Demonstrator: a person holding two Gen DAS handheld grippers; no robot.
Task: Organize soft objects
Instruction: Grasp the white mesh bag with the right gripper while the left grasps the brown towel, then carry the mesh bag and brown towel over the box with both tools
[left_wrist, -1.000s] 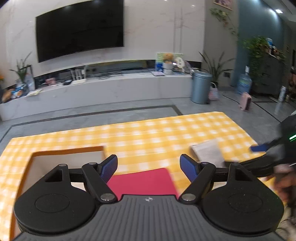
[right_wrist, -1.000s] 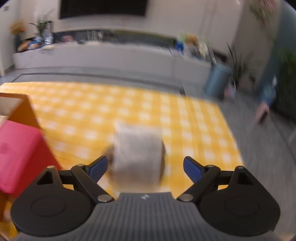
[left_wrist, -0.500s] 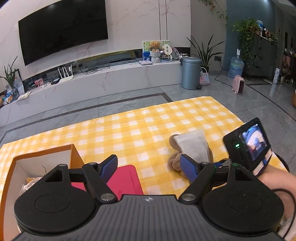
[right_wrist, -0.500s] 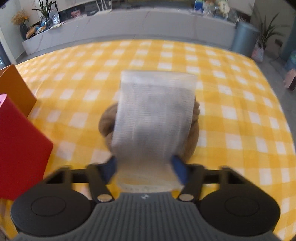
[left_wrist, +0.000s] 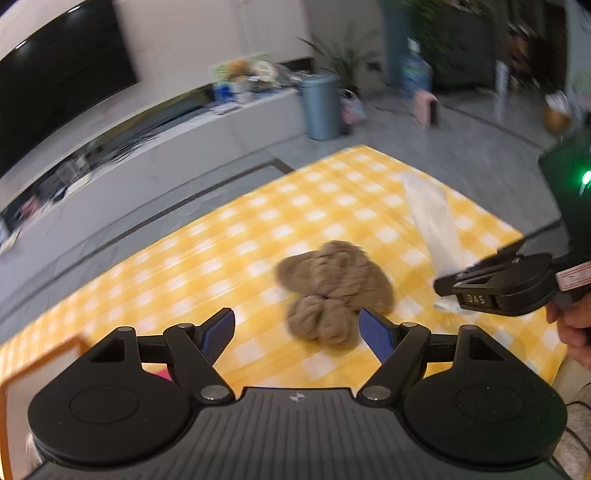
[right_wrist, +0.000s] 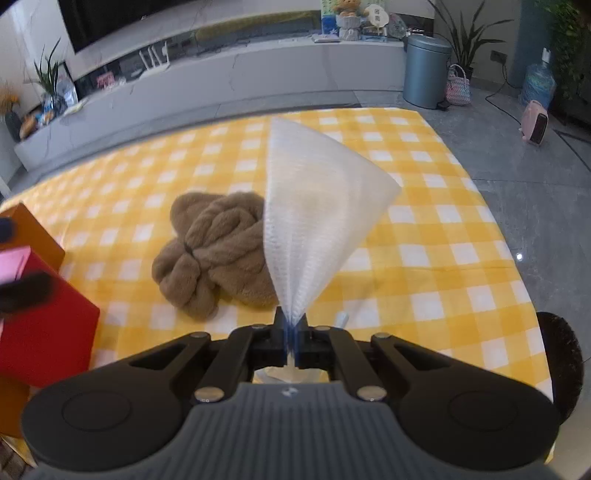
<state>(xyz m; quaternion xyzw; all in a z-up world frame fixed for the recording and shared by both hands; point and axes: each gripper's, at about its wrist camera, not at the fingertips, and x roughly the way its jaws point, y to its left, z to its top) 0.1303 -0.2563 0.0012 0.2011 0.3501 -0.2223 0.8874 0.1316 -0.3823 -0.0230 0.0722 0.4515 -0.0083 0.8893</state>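
Observation:
My right gripper (right_wrist: 291, 332) is shut on a white mesh cloth (right_wrist: 314, 206), which fans up and away from the jaws above the yellow checked tablecloth (right_wrist: 424, 229). A brown fuzzy soft item (right_wrist: 218, 247) lies on the cloth just left of it. In the left wrist view my left gripper (left_wrist: 297, 334) is open and empty, close over the near side of the brown item (left_wrist: 334, 286). The right gripper (left_wrist: 495, 284) shows at the right, holding the white cloth (left_wrist: 432, 221).
An orange box (right_wrist: 33, 236) with a red box (right_wrist: 40, 325) in front of it stands at the table's left; the orange rim shows in the left wrist view (left_wrist: 37, 358). The table's right edge drops to grey floor (right_wrist: 535, 184).
My right gripper has closed on the white cloth and lifted it off the brown item. My left gripper has swung right, toward the brown item.

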